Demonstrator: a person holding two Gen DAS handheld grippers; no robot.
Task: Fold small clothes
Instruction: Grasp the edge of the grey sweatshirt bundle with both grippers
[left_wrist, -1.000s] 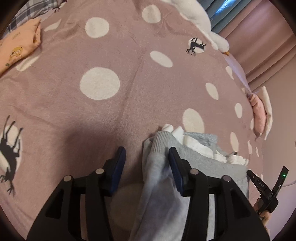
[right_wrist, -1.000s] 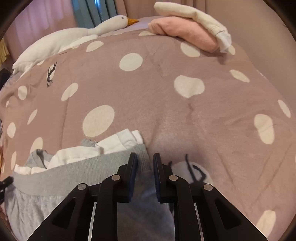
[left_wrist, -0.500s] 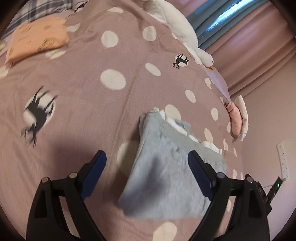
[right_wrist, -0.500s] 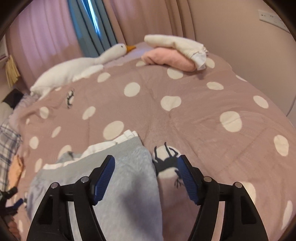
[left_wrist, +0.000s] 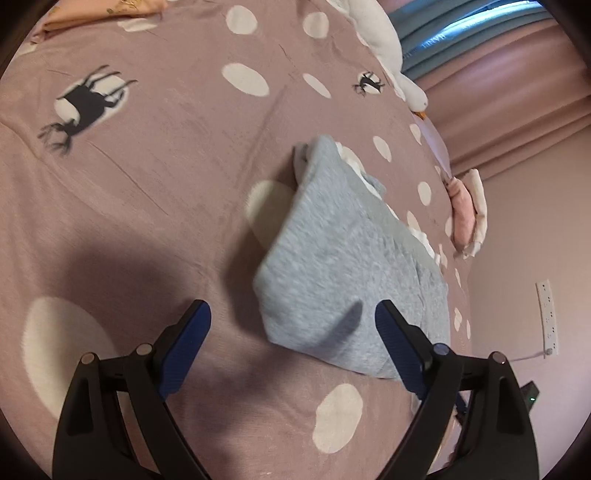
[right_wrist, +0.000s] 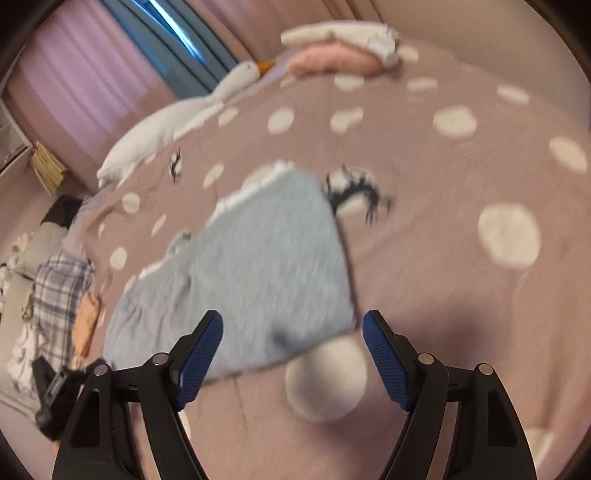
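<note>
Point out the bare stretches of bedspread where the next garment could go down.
Free: the wide stretch left of the grey folded garment, from the deer print down to the left claw; also right of it, around the big white dot. Crowded: the far edge with the goose plush and the pink-and-white pile.

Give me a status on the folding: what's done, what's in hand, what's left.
Done: the grey garment lies folded on the bedspread, and a pink-and-white pile sits folded far off. In hand: nothing. The left gripper and right gripper have just been opening; both stand open and empty, off the garment. Left: the plaid and other clothes heaped at the bed's edge look unfolded.
</note>
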